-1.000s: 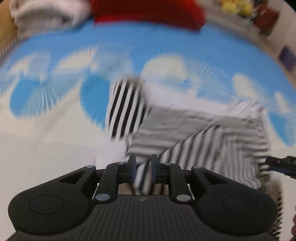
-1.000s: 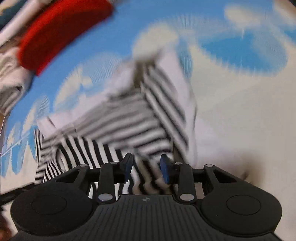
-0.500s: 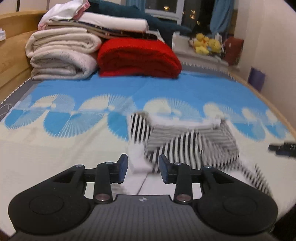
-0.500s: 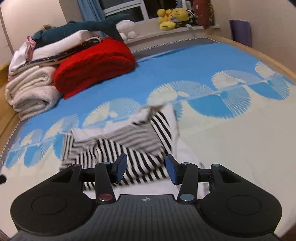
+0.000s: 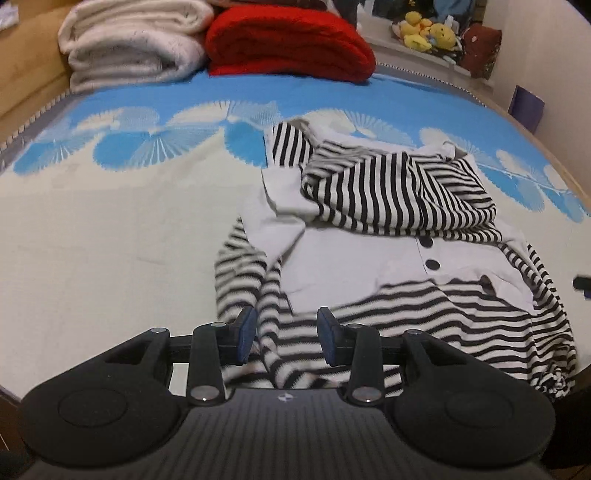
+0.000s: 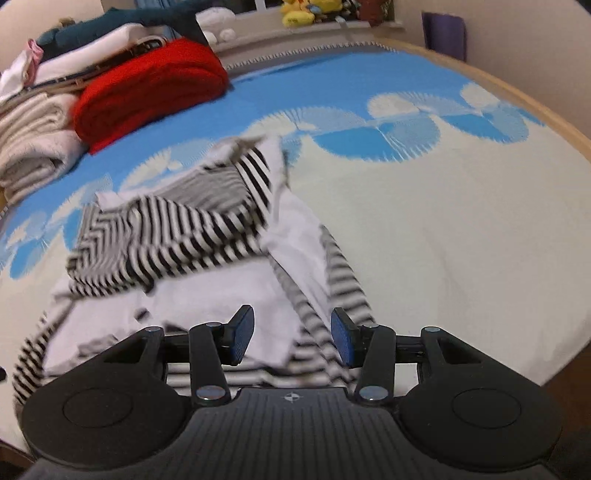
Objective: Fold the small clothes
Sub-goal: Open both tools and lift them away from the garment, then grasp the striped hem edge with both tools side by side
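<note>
A small black-and-white striped garment [image 5: 388,206] with a white front panel and two black buttons lies on the bedspread, its upper part folded down over itself. It also shows in the right wrist view as the striped garment [image 6: 177,236]. My left gripper [image 5: 287,338] hovers over the garment's near left striped edge, open, its pads touching no cloth. My right gripper [image 6: 291,340] stands open above the garment's near right side, where white and striped cloth lies below the gap. A dark tip of the right gripper [image 5: 583,283] shows at the far right edge of the left wrist view.
A blue and cream bedspread [image 5: 110,229] covers the bed. At the back lie a folded red blanket [image 5: 288,44] and rolled cream towels [image 5: 133,48], with more folded clothes [image 6: 92,55] stacked above. Plush toys [image 5: 428,31] sit on the sill. The wooden bed edge [image 6: 546,114] curves right.
Both grippers have let go of the striped cloth, widened their jaws and drawn back toward the near edge of the bed. The garment now lies with its top fold laid over.
</note>
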### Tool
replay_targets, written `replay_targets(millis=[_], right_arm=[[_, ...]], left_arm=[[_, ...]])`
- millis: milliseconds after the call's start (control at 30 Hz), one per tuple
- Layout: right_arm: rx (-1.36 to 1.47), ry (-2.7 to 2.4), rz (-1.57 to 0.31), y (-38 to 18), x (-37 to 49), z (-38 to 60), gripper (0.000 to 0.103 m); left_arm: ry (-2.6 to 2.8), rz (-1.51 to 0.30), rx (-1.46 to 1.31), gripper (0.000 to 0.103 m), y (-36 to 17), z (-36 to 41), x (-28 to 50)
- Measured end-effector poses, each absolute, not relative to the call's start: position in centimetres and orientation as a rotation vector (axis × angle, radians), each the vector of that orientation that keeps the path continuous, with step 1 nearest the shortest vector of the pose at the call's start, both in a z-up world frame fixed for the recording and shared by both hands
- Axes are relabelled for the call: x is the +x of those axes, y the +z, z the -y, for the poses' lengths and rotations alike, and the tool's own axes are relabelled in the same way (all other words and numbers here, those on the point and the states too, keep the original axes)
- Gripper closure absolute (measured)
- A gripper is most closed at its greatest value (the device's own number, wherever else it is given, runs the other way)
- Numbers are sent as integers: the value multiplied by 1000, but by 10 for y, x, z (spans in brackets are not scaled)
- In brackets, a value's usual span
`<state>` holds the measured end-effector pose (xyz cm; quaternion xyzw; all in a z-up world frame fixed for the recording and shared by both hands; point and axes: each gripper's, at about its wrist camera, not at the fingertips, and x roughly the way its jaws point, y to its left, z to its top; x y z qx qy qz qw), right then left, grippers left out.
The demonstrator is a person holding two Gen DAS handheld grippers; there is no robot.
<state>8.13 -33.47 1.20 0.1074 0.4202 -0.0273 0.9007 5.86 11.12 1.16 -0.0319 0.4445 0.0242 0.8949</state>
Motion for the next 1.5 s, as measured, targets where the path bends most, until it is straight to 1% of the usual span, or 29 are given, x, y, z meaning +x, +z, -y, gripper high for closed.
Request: replay_targets(millis=[200, 433, 533, 600, 633, 667, 700, 800, 867, 967, 1133, 1167, 1200, 1233, 1267, 1300, 1333, 1367, 1400, 1500], right_arm=[[225, -75, -912, -5, 66, 356, 55], [253, -72, -955, -15, 63, 363, 53], [289, -81, -978, -20, 67, 365, 51], [319, -91, -994, -24, 69, 368, 47], [335, -96, -1003, -26, 70, 369, 45], [350, -100, -1013, -28, 71, 370, 41], [358, -102, -1024, -31, 71, 371, 38], [358, -109, -1059, -38, 73, 371, 37], [335, -118, -1093, -45, 75, 370, 36], [331, -133, -1134, -54, 76, 372, 36], [305, -126, -1143, -56, 75, 368, 37], [291, -125, -1143, -56, 76, 367, 37], [275, -124, -1141, -56, 75, 365, 40], [263, -117, -1137, -56, 75, 362, 44], [263, -104, -1134, -55, 75, 361, 56], [268, -85, -1131, -55, 75, 360, 71], [270, -65, -1126, -54, 75, 359, 79], [262, -48, -1118, -52, 74, 356, 93], [250, -39, -1103, -49, 74, 355, 95], [298, -86, -997, -28, 70, 371, 97]], left_arm=[[95, -949, -97, 63, 3, -115, 62], [116, -970, -252, 62, 3, -137, 61], [122, -1009, -351, 54, -2, -152, 63], [127, -1038, -428, 50, -8, -162, 64], [129, -1049, -453, 45, -11, -166, 65], [132, -1065, -473, 39, -14, -168, 66], [138, -1076, -487, 39, -17, -169, 65], [146, -1099, -508, 38, -24, -169, 67], [155, -1114, -505, 36, -30, -169, 70], [183, -1143, -486, 35, -39, -167, 73], [233, -1187, -471, 35, -54, -165, 74], [233, -1184, -449, 35, -54, -161, 73], [228, -1182, -418, 36, -53, -157, 73], [223, -1179, -391, 39, -53, -153, 72], [216, -1176, -374, 50, -54, -150, 71], [203, -1174, -363, 59, -54, -148, 70], [186, -1174, -360, 85, -54, -146, 70], [161, -1172, -364, 96, -54, -144, 70], [154, -1158, -361, 96, -50, -143, 69], [122, -1103, -346, 97, -34, -138, 63]])
